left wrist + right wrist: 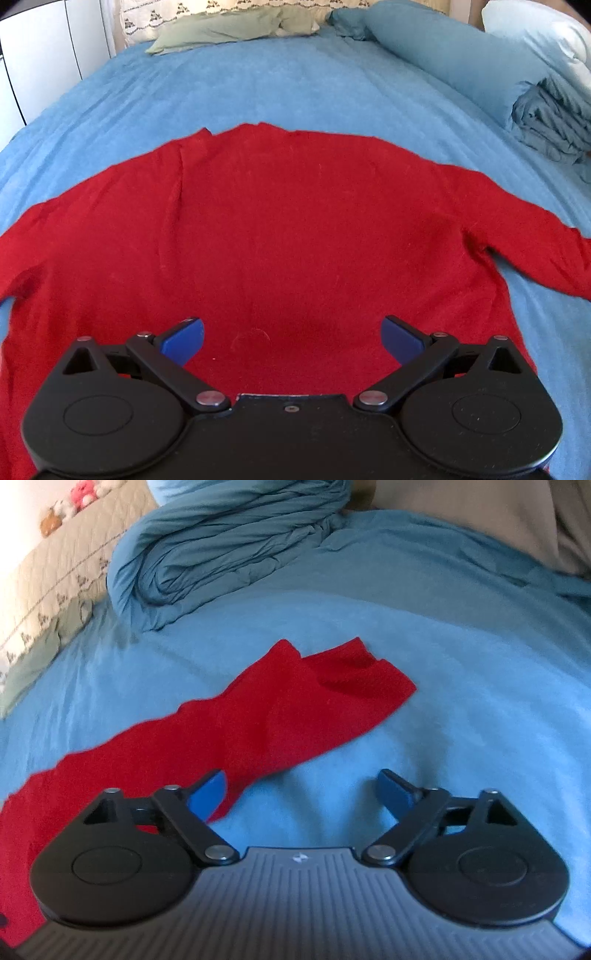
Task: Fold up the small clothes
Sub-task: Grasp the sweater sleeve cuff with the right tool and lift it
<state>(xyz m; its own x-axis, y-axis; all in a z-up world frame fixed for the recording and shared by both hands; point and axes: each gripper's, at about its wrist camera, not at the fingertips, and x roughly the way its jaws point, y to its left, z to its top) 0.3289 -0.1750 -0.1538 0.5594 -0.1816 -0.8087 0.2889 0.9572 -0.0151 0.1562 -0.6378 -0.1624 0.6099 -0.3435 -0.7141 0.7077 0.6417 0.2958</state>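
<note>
Red top [288, 229] spread flat on the blue bedsheet [258, 92]

Left gripper [291, 338] hangs wide open over its body (nothing held); right gripper [299, 794], equally wide and empty, beside its sleeve [280, 698].

Two handheld grippers, each built in matte black: the left gripper [291, 338] carries a pair of round black housings, each embossed with a circle, joined by angled link arms on silver pivot pins. Its blue finger pads [183, 341] tip both arms, and a small screw sits at the body's centre. The right gripper [301, 794] matches it — but its body is grey, ribbed plastic with a small white logo.
</note>
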